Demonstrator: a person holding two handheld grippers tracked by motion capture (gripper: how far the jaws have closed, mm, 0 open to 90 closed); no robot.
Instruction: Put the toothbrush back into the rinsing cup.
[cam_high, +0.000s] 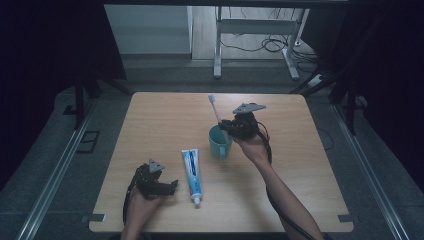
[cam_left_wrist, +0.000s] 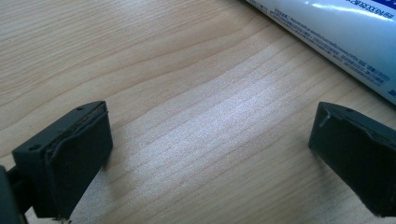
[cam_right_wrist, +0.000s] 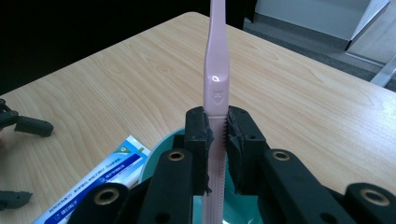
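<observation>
High view, left to right: the left claw is rested on the worktop, spread wide, nothing gripped. Just beside it, a toothpaste tube is laid flat. The pink toothbrush is clamped upright in the right claw, over the teal cup.

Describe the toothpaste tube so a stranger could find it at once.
On the wooden table, look just left of the teal cup. The toothpaste tube lies flat there, cap toward the near edge, between the cup and the left gripper. It is the one white-and-blue thing lying down.
</observation>
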